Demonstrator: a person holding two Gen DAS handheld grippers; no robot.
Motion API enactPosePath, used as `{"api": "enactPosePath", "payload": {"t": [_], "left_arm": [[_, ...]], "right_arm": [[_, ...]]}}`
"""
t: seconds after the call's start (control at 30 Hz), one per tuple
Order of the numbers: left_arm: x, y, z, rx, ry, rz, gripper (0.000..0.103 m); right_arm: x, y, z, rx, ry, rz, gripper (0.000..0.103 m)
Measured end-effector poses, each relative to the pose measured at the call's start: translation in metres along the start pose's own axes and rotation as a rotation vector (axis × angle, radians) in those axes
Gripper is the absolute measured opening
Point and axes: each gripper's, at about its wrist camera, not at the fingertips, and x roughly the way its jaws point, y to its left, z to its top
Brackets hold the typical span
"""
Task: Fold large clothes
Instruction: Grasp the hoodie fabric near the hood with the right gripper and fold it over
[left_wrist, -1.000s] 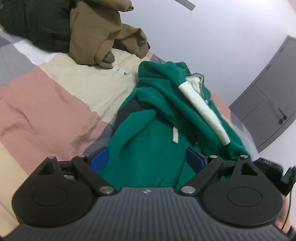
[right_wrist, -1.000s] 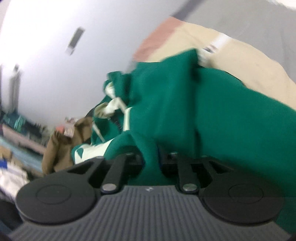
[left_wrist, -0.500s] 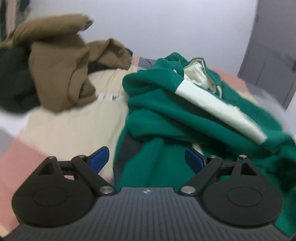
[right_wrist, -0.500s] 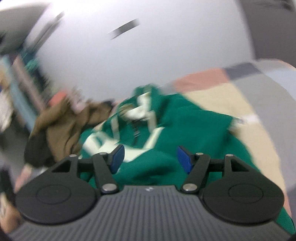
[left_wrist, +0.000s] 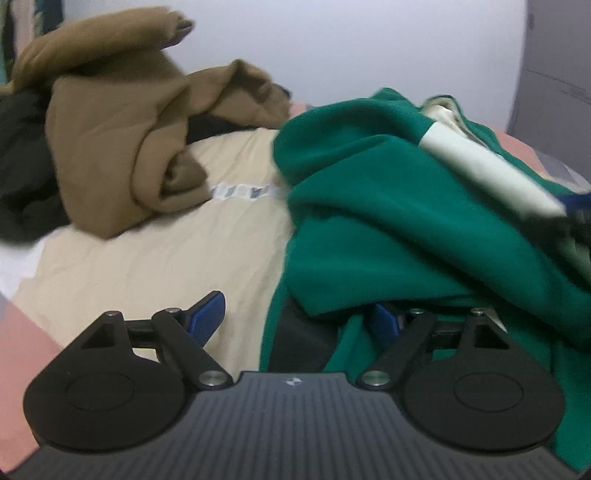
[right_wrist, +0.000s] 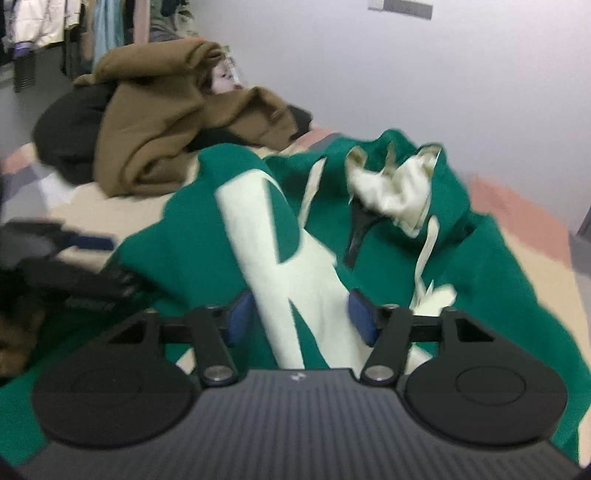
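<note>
A green hoodie (left_wrist: 388, 229) with white lettering (right_wrist: 295, 280) and a cream-lined hood (right_wrist: 399, 184) lies crumpled on the bed. My left gripper (left_wrist: 295, 321) is low at the hoodie's left edge. Its jaws are wide and closing, with a fold of green cloth near the right pad and bare sheet under the left pad. My right gripper (right_wrist: 300, 317) hovers over the chest; its jaws are closing with the white letter between the pads, which do not pinch the cloth. Each gripper shows blurred at the edge of the other's view.
A brown garment (left_wrist: 122, 140) is heaped on a black one (left_wrist: 22, 166) at the far left of the bed. The patchwork sheet (left_wrist: 166, 258) is beige, pink and grey. A pale wall stands behind, with hanging clothes (right_wrist: 55, 26) far left and a grey door (left_wrist: 554, 74) right.
My right gripper let go of the green fold it pinched, rolled upright and swung over the chest lettering. My left gripper moved left and down to the hoodie's edge.
</note>
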Motion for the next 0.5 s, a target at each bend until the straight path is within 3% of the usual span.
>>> {"api": "enactPosePath", "payload": {"t": [0.07,0.1,0.23,0.33,0.5], "left_arm": [[-0.001,0.007,0.001,-0.043,-0.004,0.005,0.085],[-0.002,0.011,0.002,-0.061,-0.006,0.013,0.085],[-0.004,0.030,0.002,-0.122,-0.019,0.046,0.085],[-0.004,0.044,0.001,-0.167,-0.011,0.036,0.085],[-0.005,0.049,0.000,-0.183,-0.012,0.038,0.085]], "right_arm": [[0.007,-0.007,0.013,0.032,-0.028,-0.032,0.026],[0.010,-0.012,0.020,0.055,-0.042,-0.043,0.023],[0.026,-0.035,0.049,0.159,-0.066,-0.041,0.020],[0.053,-0.053,0.060,0.261,-0.025,-0.030,0.020],[0.100,-0.066,0.046,0.323,0.058,-0.046,0.021]]}}
